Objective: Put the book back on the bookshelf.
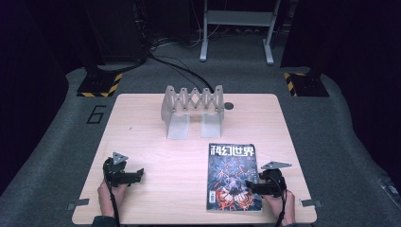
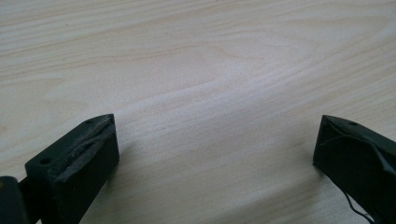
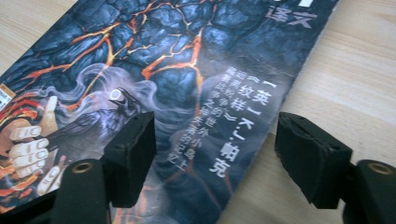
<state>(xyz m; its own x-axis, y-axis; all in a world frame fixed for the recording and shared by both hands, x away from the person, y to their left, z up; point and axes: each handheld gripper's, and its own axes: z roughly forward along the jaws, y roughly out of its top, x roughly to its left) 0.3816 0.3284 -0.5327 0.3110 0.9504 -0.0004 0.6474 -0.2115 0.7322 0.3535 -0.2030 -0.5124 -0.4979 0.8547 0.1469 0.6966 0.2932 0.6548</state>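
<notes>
A magazine [image 1: 232, 177] with a dark cover of glowing lava cracks and a white Chinese title lies flat at the front right of the wooden table [image 1: 156, 151]. My right gripper [image 1: 249, 187] is low over its right edge and points left. In the right gripper view its jaws stand apart, one over the cover [image 3: 177, 70] and one over bare wood, so the right gripper [image 3: 215, 128] is open and grips nothing. My left gripper [image 1: 140, 174] rests at the front left. The left gripper [image 2: 215, 140] is open wide over plain wood.
A grey accordion-style rack [image 1: 193, 106] with two flat feet stands at the back middle of the table. Beside it is a small dark round hole [image 1: 229, 106]. Past the table lie grey floor, cables and a metal stand.
</notes>
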